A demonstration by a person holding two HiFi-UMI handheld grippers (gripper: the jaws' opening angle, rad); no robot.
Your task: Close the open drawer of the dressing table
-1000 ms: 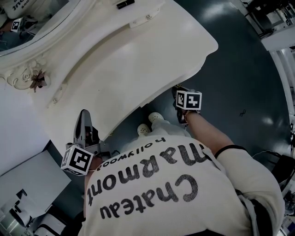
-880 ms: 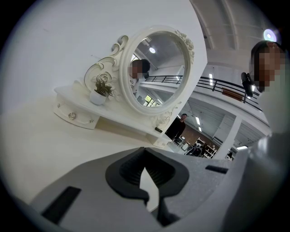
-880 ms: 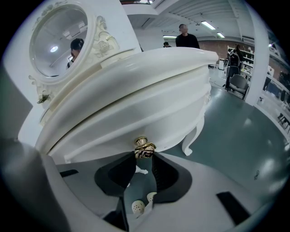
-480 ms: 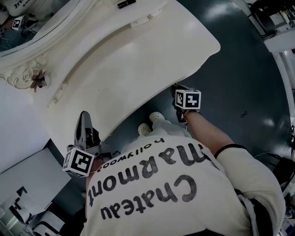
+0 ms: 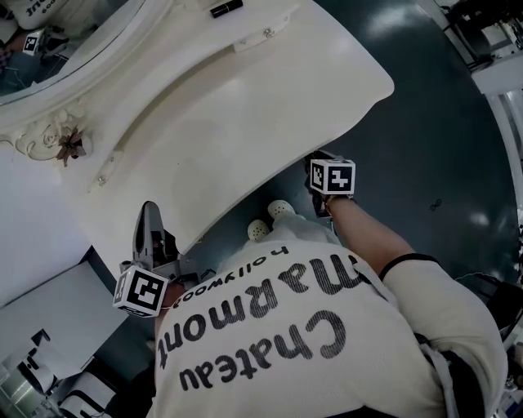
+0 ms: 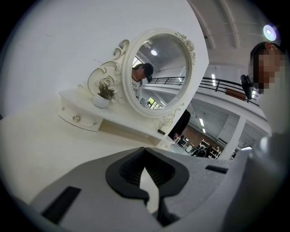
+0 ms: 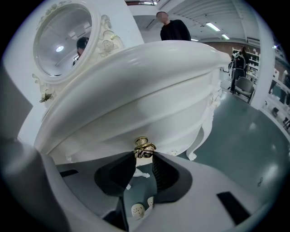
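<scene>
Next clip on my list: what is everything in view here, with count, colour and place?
dressing table: one, white, middle of the head view
mirror: one, oval, white carved frame, at the table's back
potted plant: one, small, white pot, beside the mirror's frame
small flat item: one, black, by the mirror's base
drawer knob: one, brass, on the table's front
bystander: one, in black, beyond the table
floor: dark grey
shoes: two, white, under the table's edge
left gripper: one, grey, shut on nothing, at the table's near left edge
right gripper: one, grey, shut on the drawer knob
</scene>
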